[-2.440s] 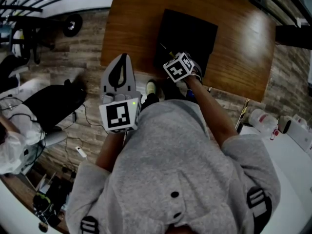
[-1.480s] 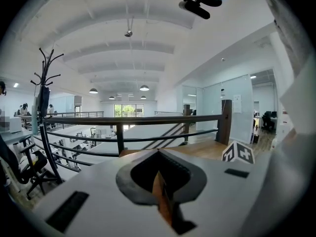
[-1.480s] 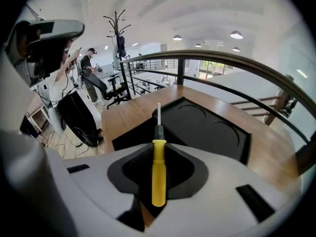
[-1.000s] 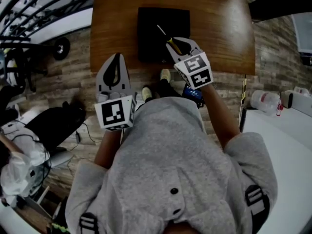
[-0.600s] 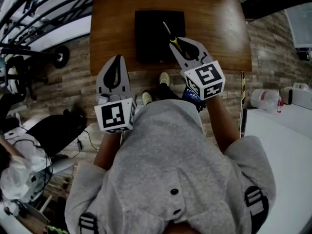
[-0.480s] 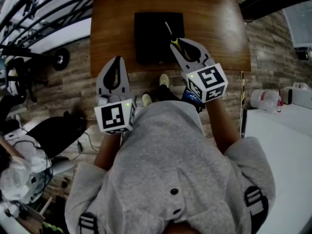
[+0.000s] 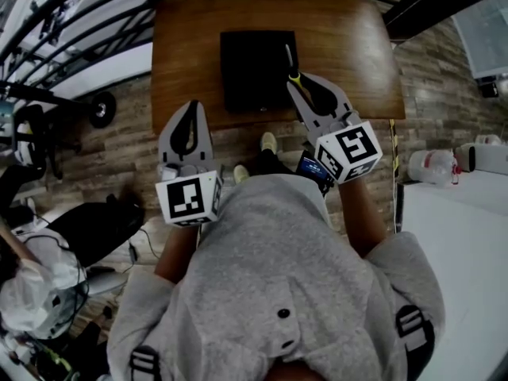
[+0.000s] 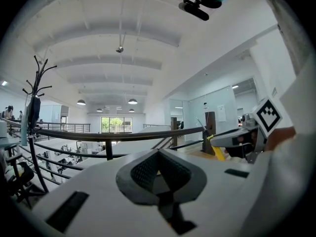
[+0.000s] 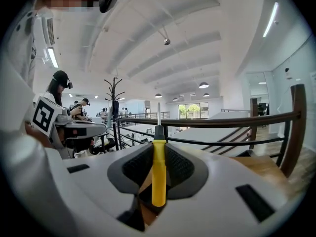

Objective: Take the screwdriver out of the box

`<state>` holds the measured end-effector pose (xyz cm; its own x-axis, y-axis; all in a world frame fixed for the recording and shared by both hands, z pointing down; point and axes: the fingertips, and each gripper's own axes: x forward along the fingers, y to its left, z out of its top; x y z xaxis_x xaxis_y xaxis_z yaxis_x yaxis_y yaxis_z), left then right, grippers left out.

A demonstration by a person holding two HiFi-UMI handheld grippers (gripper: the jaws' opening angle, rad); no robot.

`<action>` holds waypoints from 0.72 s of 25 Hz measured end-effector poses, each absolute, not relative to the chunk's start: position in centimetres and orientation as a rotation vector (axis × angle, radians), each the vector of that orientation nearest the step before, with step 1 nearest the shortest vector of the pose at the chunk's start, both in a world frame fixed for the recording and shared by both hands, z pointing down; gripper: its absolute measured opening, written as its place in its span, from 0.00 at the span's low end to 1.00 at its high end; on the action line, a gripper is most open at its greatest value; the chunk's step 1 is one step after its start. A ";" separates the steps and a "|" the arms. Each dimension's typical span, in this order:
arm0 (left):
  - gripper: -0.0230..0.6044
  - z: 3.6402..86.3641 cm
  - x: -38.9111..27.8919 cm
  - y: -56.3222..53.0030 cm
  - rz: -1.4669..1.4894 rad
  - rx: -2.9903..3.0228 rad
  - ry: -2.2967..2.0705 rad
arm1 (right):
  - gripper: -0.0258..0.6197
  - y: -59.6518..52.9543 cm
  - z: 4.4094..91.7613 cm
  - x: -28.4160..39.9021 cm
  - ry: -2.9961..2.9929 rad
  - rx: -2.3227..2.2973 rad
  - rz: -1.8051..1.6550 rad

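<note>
With the fingers of your right gripper (image 7: 296, 83) clenched on the screwdriver (image 9: 158, 167) by its yellow handle alone, over the right edge of the box (image 7: 250, 70) on the table (image 7: 353, 46) — a slackened grip or sudden jolt could drop it back inside.

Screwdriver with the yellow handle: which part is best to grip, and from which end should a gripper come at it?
Grip the screwdriver on its yellow handle, coming from the butt end so the thin metal shaft points out past the jaw tips. The handle is thick and straight, so the pads can seat on both its sides; the shaft looks too slim to clamp firmly. The right gripper holds it this way.
</note>
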<state>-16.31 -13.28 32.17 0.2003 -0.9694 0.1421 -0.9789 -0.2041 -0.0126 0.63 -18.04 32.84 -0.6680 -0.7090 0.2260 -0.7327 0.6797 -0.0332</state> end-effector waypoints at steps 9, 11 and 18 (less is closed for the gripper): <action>0.06 31.4 -16.5 -12.0 0.142 2.397 -1.885 | 0.17 -15.7 30.3 1.0 -2.756 1.265 0.154; 0.06 31.3 -16.5 -11.7 0.141 2.406 -1.874 | 0.17 -15.1 29.8 1.0 -2.765 1.284 0.129; 0.06 31.2 -16.8 -10.9 0.133 2.440 -1.852 | 0.17 -13.9 28.6 1.6 -2.800 1.370 0.098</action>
